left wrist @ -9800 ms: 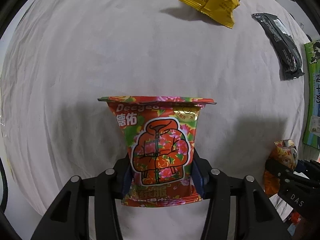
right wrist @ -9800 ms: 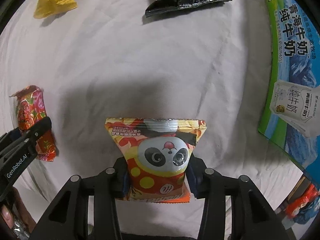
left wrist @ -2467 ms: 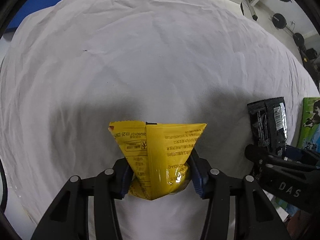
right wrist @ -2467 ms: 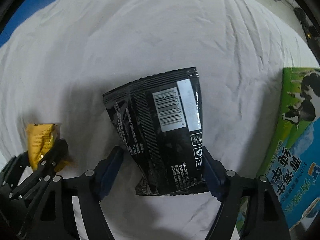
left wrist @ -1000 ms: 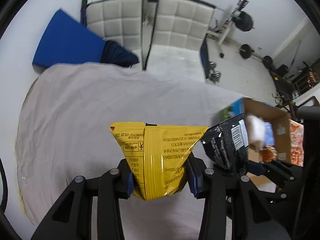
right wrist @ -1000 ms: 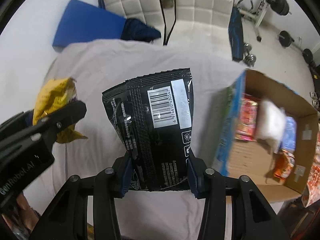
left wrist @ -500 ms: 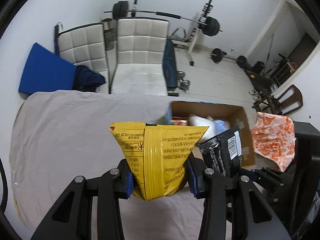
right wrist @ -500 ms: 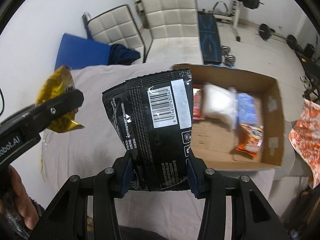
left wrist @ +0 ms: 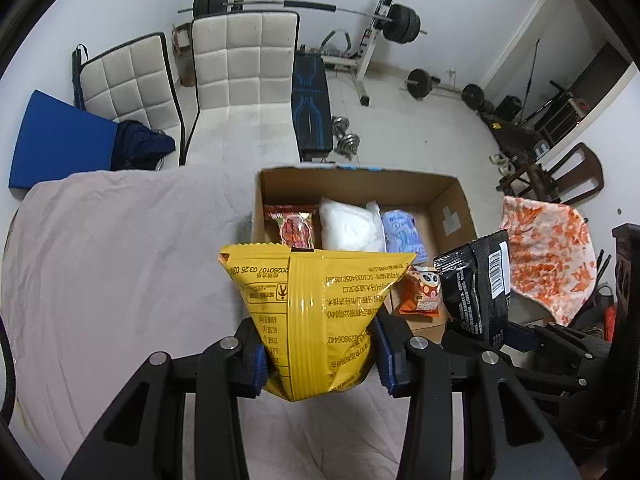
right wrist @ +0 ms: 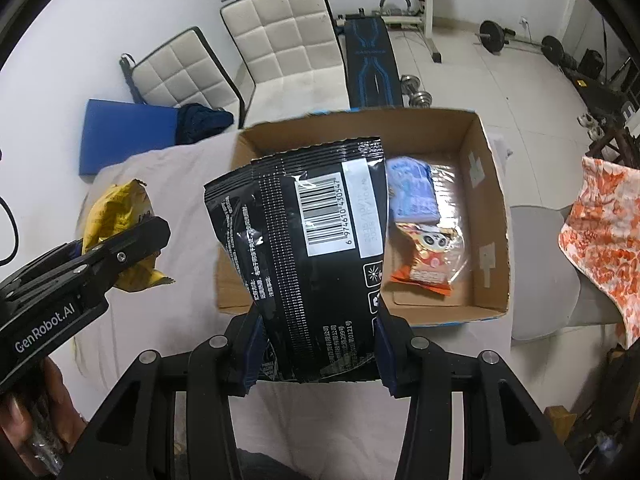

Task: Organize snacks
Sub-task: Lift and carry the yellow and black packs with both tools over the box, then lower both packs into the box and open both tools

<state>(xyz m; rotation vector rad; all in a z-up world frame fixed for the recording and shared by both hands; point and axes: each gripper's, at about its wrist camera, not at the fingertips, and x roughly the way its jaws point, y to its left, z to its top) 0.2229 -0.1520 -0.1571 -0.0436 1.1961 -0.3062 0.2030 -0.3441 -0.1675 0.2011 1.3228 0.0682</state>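
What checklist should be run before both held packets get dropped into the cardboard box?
1. Left gripper shut on the yellow packet: ok.
2. Right gripper shut on the black packet: ok.
3. Cardboard box open at the top: ok.
4. Free floor space in the box beside the panda packet and blue packet: ok, bare cardboard shows.
5. Packets directly above the box opening: cannot tell; both views look in from the near side.
6. The two grippers clear of each other: ok, apart in both views.
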